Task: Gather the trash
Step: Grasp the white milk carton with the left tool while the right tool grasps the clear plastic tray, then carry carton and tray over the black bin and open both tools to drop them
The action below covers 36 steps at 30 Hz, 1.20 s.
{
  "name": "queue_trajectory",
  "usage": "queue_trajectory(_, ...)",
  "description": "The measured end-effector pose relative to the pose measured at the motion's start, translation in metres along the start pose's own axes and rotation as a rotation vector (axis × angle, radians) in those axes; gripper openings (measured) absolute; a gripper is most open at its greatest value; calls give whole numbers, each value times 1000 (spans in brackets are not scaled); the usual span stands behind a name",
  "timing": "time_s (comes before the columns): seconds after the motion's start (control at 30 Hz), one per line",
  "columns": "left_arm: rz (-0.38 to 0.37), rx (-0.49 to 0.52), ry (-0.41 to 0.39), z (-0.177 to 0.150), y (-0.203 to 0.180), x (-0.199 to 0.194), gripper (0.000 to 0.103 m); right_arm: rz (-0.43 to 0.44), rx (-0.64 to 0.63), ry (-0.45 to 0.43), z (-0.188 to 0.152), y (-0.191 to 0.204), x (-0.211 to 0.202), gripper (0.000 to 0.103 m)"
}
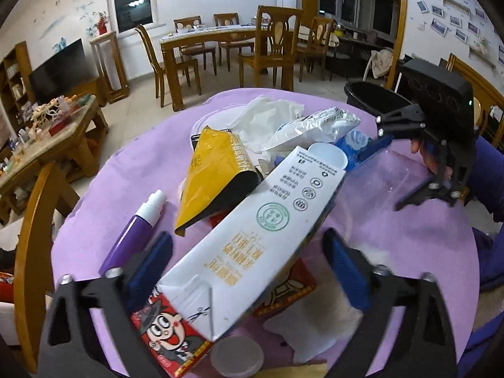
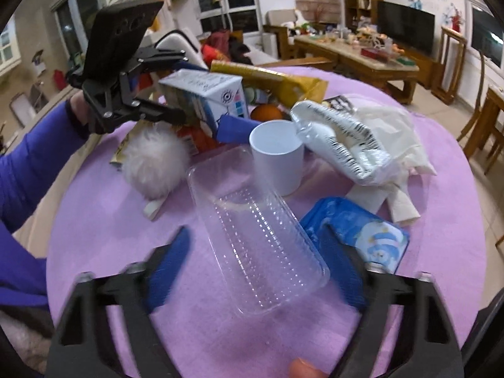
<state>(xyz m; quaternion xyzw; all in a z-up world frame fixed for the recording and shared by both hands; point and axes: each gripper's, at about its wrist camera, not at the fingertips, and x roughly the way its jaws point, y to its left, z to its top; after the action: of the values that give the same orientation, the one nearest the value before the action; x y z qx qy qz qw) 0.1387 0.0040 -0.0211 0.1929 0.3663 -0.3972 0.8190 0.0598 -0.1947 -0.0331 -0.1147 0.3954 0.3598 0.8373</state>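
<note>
A round table with a purple cloth (image 1: pixel 126 170) is strewn with trash. My left gripper (image 1: pixel 249 258) is open, its blue fingers on either side of a white milk carton (image 1: pixel 252 236) that lies over a red snack packet (image 1: pixel 170 334). The carton also shows in the right wrist view (image 2: pixel 204 97) between the left gripper's fingers. My right gripper (image 2: pixel 261 258) is open, with a clear plastic tray (image 2: pixel 255 245) lying between its fingers. I cannot tell if either gripper touches its object.
Also on the table are a yellow bag (image 1: pixel 214 170), a purple tube (image 1: pixel 135 233), a white cup (image 2: pixel 277 160), a silver wrapper (image 2: pixel 340 145), a blue wipes pack (image 2: pixel 362 233), a white pompom (image 2: pixel 154 163) and an orange (image 2: pixel 266 113). A black bin (image 1: pixel 375 97) stands beyond the table.
</note>
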Motion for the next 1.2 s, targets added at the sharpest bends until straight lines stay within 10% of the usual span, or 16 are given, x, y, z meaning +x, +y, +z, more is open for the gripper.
queue_trajectory(0.23,-10,-48,14,2,-14,2,41,-3,-15,0,-4,25,-1,49)
queue_trajectory(0.8,70,-200,-220,47,-92,-76,40,94,253,-214,-46,14,-105,47)
queue_trajectory(1.2,-186,-161,-152,179,-219,48,41,-333,642,-396,-182,-118,-252,49)
